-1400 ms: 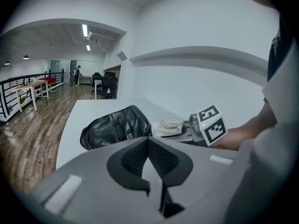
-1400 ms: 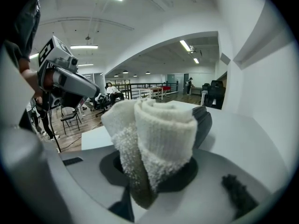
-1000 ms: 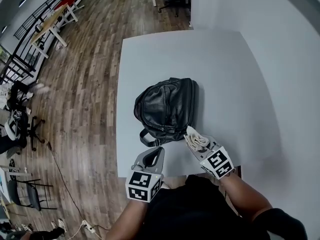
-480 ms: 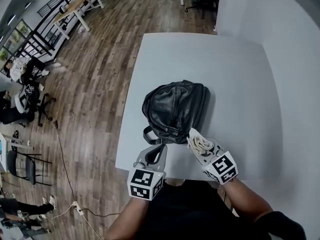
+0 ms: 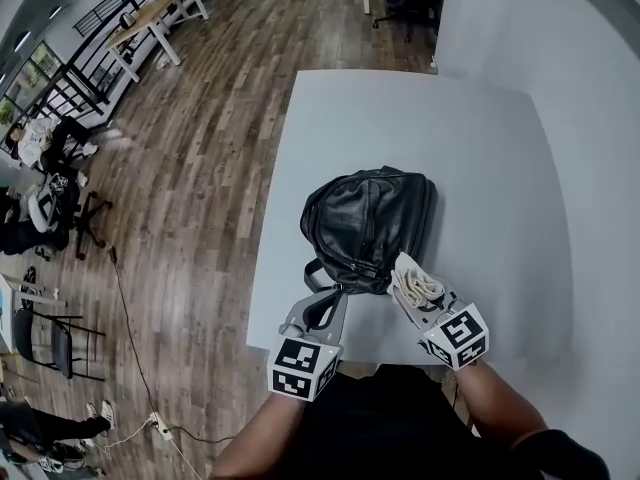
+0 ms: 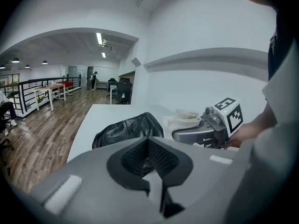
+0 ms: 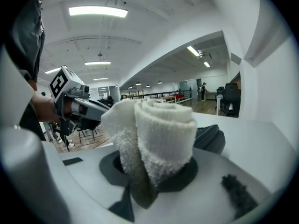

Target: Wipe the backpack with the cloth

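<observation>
Resting on the white counter (image 5: pixel 480 158), the black backpack (image 5: pixel 365 226) lies flat towards the near edge, with a strap loop at its near-left corner pointing to the person.

Right gripper (image 5: pixel 420 298): the fingers are closed on a rolled white cloth (image 5: pixel 415 282). The right gripper view shows the roll clamped between them, its thick folded end standing out past the fingertips. In the head view the cloth is at the near-right corner of the backpack, touching it or just short of it; which one cannot be determined.

Left gripper (image 5: pixel 318 318): the fingers are brought together with nothing between them. The left gripper view shows the two dark ribbed pads meeting along a centre line. This gripper is just beside the strap loop, at the near-left corner of the backpack, above the counter's near edge.

The two grippers are side by side, near each other, both pointing away from the person towards the backpack. A wooden floor (image 5: pixel 190 218) lies to the left of the counter and a pale wall (image 5: pixel 600 168) to the right
</observation>
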Tool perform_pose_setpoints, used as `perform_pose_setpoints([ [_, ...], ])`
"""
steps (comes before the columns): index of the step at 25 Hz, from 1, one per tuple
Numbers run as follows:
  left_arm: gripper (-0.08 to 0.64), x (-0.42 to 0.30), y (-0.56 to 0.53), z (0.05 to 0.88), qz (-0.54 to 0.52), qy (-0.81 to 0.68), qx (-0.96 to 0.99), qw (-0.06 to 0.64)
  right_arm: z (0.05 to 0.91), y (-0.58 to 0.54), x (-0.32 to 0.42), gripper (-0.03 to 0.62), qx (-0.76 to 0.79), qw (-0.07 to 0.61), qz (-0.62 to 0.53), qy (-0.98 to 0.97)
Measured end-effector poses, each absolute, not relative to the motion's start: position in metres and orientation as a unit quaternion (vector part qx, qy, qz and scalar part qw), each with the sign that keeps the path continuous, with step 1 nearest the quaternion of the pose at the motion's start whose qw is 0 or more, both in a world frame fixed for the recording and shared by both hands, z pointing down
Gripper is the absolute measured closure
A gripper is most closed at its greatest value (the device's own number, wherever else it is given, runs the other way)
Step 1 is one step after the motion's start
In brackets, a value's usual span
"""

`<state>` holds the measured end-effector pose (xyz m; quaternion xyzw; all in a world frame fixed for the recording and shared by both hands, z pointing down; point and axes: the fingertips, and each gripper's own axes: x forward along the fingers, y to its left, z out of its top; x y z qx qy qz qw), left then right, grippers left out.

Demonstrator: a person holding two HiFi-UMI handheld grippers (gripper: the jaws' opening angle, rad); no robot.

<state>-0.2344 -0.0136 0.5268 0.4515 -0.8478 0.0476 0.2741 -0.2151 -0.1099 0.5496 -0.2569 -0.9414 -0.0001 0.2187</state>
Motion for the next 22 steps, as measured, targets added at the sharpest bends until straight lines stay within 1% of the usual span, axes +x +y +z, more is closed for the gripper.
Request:
perform_pose_setpoints([
  [5,0.554,-0.261,0.017,0.525,0.049,-0.833,0.481,0.269,0.551,-0.095,-0.240,0.505,-0.192,0.222,0.053,-0.954],
  [9,0.554,-0.282,0.038,0.520,0.043,-0.817,0.514,0.260,0.546,-0.091,-0.258,0.505,-0.130,0.221,0.068,-0.964],
  [16,0.554,-0.304,0.071,0.527,0.043,-0.787,0.560,0.256,0.515,-0.069,-0.304,0.505,-0.077,0.191,0.051,-0.977],
  [22,0.554,-0.316,0.093,0.531,0.039,-0.780,0.572,0.249,0.515,-0.065,-0.363,0.505,-0.051,0.177,0.040,-0.982],
])
